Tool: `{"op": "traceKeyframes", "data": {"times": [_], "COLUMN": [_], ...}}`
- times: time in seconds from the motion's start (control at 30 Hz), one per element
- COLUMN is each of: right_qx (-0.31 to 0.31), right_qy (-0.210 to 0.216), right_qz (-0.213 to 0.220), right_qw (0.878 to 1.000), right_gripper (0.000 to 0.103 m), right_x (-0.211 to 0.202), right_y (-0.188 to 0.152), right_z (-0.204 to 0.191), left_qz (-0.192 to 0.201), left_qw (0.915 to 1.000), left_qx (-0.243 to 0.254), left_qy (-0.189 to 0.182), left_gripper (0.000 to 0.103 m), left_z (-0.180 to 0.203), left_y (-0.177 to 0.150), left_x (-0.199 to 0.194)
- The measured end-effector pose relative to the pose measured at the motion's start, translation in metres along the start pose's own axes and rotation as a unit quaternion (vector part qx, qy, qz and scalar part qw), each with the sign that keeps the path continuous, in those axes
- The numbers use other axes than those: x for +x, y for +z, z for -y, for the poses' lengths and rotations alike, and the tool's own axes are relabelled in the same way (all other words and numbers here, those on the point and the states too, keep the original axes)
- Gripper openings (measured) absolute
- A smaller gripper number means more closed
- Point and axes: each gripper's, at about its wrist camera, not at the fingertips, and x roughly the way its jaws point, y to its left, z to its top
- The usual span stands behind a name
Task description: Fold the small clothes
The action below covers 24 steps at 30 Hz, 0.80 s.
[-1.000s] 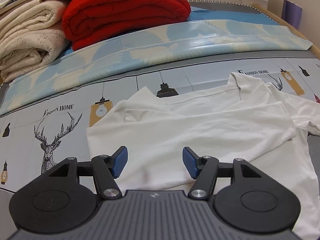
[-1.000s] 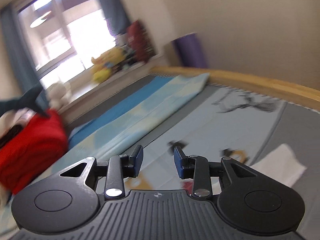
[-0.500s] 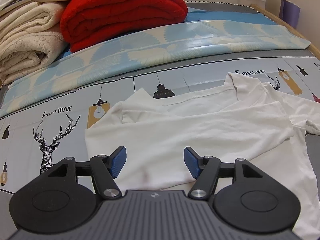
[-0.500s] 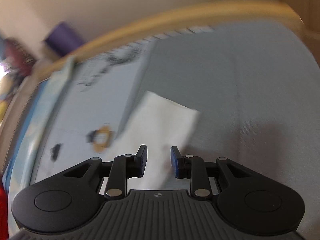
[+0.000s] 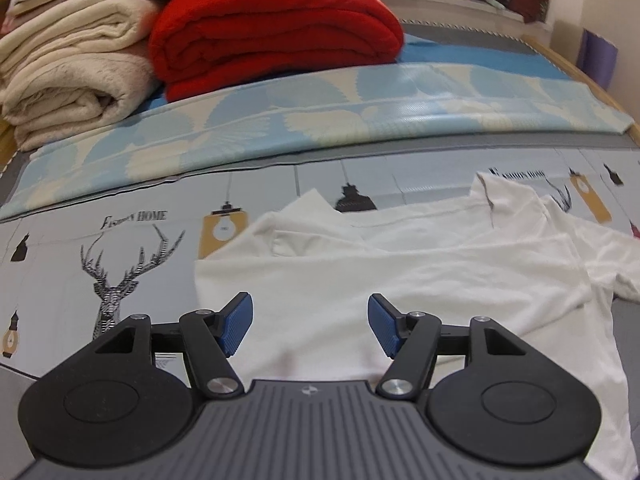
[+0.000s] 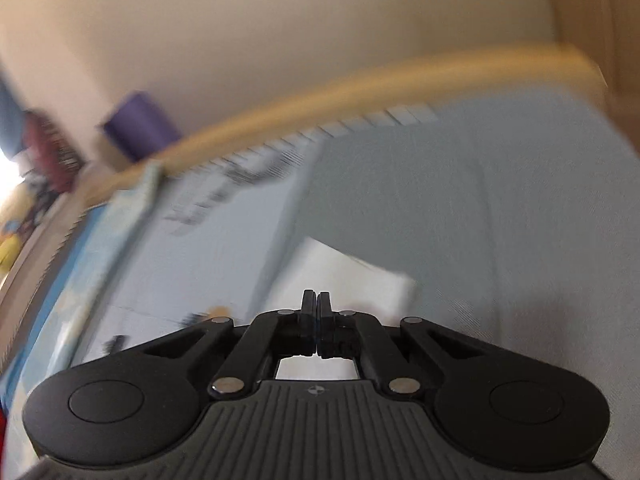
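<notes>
A white T-shirt (image 5: 400, 272) lies partly folded on the printed bed sheet, its hem side toward me. My left gripper (image 5: 310, 320) is open and empty, hovering just above the shirt's near left part. In the blurred right wrist view a white piece of the shirt (image 6: 344, 272) lies on the grey sheet. My right gripper (image 6: 316, 300) has its jaws pressed together over that white cloth; whether cloth is pinched between them cannot be told.
A red folded blanket (image 5: 272, 28) and cream blankets (image 5: 68, 76) are stacked at the back left. A blue leaf-patterned mat (image 5: 320, 120) runs across behind the shirt. A wooden bed rail (image 6: 360, 84) and a wall bound the right side.
My right gripper swung down toward the white cloth and its jaws closed. My left gripper stayed open over the shirt and barely moved.
</notes>
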Motion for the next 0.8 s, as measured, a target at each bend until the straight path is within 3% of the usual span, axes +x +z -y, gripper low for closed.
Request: {"op": "traceKeyframes", "data": {"times": [0.07, 0.17, 0.23, 0.27, 0.33, 0.43, 0.6, 0.67, 0.7, 0.8], "right_qx": [0.008, 0.029, 0.057, 0.062, 0.068, 0.092, 0.093, 0.094, 0.098, 0.074], "right_qy": [0.018, -0.031, -0.062, -0.069, -0.076, -0.092, -0.075, -0.058, -0.052, -0.059], "right_qz": [-0.002, -0.019, -0.044, -0.05, -0.067, -0.082, -0.071, -0.073, -0.078, -0.04], "right_qw": [1.0, 0.999, 0.996, 0.994, 0.993, 0.988, 0.99, 0.991, 0.991, 0.995], "right_gripper": [0.0, 0.001, 0.009, 0.016, 0.051, 0.05, 0.05, 0.025, 0.005, 0.004], "right_x": [-0.011, -0.009, 0.002, 0.007, 0.013, 0.02, 0.033, 0.04, 0.043, 0.025], "right_y": [-0.004, -0.015, -0.019, -0.019, -0.022, -0.025, -0.022, -0.021, -0.022, -0.013], "right_z": [-0.013, -0.006, 0.008, 0.015, 0.027, 0.049, 0.051, 0.05, 0.049, 0.031], "left_qz": [0.003, 0.003, 0.0, -0.001, -0.002, -0.007, -0.014, -0.015, -0.015, -0.016], "left_qw": [0.9999, 0.9993, 0.9991, 0.9992, 0.9993, 0.9992, 0.9996, 0.9997, 0.9997, 0.9995], "left_qx": [-0.015, -0.036, -0.041, -0.04, -0.037, -0.037, -0.024, -0.019, -0.019, -0.027], "left_qy": [-0.002, -0.004, -0.008, -0.01, -0.011, -0.009, -0.005, -0.001, 0.001, 0.006], "left_gripper": [0.069, 0.069, 0.069, 0.069, 0.07, 0.07, 0.07, 0.07, 0.07, 0.07], "left_z": [-0.01, -0.024, -0.03, -0.031, -0.033, -0.033, -0.025, -0.024, -0.024, -0.029], "left_y": [0.002, 0.004, 0.003, 0.002, 0.001, 0.0, -0.003, -0.004, -0.005, -0.004], "left_x": [-0.003, -0.006, -0.007, -0.008, -0.008, -0.005, 0.0, 0.001, 0.002, 0.004]}}
